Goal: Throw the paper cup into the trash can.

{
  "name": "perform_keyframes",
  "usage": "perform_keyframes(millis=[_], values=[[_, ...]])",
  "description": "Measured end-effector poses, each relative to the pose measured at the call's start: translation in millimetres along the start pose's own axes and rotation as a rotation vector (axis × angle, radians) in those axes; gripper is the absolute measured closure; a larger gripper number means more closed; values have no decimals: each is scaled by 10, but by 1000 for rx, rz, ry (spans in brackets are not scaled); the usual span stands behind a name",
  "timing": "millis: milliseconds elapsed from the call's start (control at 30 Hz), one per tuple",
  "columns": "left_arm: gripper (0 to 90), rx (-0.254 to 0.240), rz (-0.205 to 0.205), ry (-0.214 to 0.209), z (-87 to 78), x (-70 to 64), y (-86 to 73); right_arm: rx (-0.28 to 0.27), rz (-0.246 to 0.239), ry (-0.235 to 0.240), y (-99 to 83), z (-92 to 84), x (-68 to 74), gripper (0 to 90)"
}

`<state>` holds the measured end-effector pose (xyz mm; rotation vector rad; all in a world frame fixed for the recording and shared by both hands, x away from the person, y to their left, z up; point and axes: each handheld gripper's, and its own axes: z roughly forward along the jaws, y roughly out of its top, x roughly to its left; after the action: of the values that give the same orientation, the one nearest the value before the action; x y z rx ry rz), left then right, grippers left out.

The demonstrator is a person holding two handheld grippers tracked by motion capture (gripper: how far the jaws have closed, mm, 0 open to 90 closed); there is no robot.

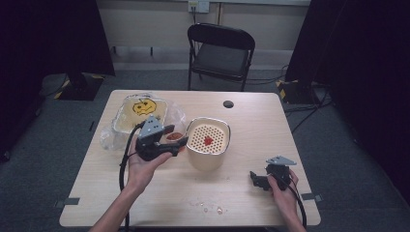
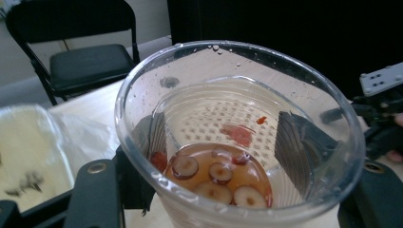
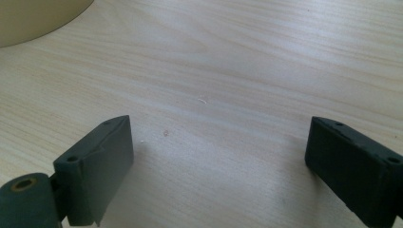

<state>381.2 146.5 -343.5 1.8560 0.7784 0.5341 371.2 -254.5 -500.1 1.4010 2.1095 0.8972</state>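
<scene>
High view, left tongs (image 1: 178, 140): seen raised above the tabletop (image 1: 251, 125), clenched on a clear plastic cup (image 1: 175, 137) just left of the cream strainer bowl (image 1: 208, 143).
High view, strainer bowl: a red bit is seen on its perforated insert.
High view, right tongs (image 1: 255, 180): held low over the tabletop near its right front corner, well apart from the bowl.
High view, surroundings: a foil tray (image 1: 140, 112) with a pumpkin face in a plastic bag is seen behind the left tongs; a black folding chair (image 1: 221, 53) is seen beyond the tabletop.
Left gripper view, clear plastic cup (image 2: 237, 137): gripped between the two black jaws, tilted; reddish liquid and round sliced pieces (image 2: 214, 178) are seen at its bottom.
Right gripper view, right tongs (image 3: 218, 156): released, jaws spread wide, nothing between them but bare tabletop (image 3: 237, 61).
</scene>
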Motion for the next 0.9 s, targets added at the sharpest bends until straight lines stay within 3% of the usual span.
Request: perform_keyframes(millis=[267,467,600,700,833,900], values=[[351,19,82,63,127,16,224,0,0,0,0,0,0,83],[356,104,154,107,324,58,301,0,0,1,0,0,0,83],[361,130,196,137,405,64,297,0,0,1,0,0,0,83],[366,165,260,180,468,36,304,0,1,1,0,0,0,83],[368,198,392,239,537,-29,330,0,0,1,0,0,0,83],[371,212,431,245,569,-51,344,0,1,1,0,0,0,83]])
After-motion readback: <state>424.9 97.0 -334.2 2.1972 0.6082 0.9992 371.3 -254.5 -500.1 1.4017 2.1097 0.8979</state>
